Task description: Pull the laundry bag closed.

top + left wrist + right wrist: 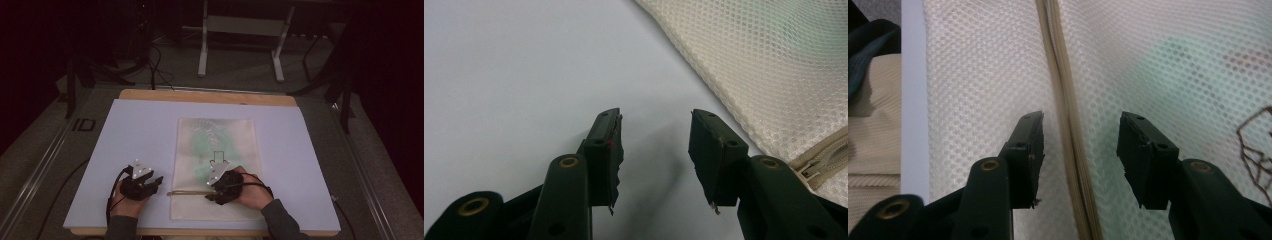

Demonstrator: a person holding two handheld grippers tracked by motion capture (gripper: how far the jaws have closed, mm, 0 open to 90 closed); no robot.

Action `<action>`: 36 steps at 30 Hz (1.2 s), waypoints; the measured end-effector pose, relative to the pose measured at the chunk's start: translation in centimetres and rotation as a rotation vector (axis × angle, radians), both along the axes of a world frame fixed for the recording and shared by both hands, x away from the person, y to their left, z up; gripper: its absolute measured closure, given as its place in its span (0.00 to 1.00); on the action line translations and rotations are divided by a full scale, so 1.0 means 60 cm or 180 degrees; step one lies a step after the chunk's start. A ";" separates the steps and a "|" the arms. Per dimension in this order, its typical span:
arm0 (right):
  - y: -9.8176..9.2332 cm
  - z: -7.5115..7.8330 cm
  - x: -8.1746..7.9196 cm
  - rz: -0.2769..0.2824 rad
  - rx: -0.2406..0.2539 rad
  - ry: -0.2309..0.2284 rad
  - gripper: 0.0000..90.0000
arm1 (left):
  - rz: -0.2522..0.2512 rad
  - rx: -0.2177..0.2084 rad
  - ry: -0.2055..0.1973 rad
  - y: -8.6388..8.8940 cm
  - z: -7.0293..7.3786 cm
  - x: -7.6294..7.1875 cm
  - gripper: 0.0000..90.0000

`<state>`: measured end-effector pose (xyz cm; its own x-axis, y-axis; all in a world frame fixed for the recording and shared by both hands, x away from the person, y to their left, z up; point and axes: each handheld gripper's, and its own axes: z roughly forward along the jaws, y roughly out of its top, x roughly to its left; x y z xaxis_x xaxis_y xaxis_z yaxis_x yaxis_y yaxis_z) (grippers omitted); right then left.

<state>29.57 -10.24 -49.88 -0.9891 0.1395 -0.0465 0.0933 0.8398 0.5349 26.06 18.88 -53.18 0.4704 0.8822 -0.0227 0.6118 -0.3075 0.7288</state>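
A cream mesh bag [215, 150] with something green inside lies flat on the pale blue board [140, 130]. A tan zipper [187, 193] runs across its near end. My right gripper [216, 192] hovers over the bag with its jaws open astride the zipper line [1064, 125]; the mesh [978, 75] spreads under both jaws. My left gripper [155, 181] rests on the board just left of the bag, open, with bare board between its fingers. In the left gripper view the bag's corner [774, 65] and the zipper's end [821, 160] lie to the right of the gripper [655, 131].
The board lies on a wooden tabletop [210, 96] whose far edge shows. Beyond it stand a metal frame's legs [202, 55] and cables on a grey floor. A beige trouser leg [873, 125] is beside the board's near edge.
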 end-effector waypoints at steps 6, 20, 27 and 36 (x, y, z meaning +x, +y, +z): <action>0.015 0.000 0.000 0.0055 -0.0004 -0.0001 0.60 | -0.0002 -0.0002 0.0000 0.000 0.000 0.000 0.62; 0.048 0.001 0.001 0.0152 0.0012 -0.0015 0.60 | -0.0008 0.0005 -0.0001 -0.001 0.000 0.000 0.62; 0.065 -0.003 0.000 0.0197 0.0004 0.0002 0.60 | -0.0006 0.0000 -0.0005 0.000 0.000 0.000 0.62; 0.086 -0.006 -0.001 0.0256 0.0006 -0.0008 0.62 | -0.0008 0.0002 -0.0006 0.000 0.001 0.000 0.62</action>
<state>29.54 -5.06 -50.26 -0.9970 0.0598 -0.0489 0.0243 0.8435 0.5366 26.07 18.89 -53.14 0.4726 0.8810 -0.0213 0.6097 -0.3094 0.7297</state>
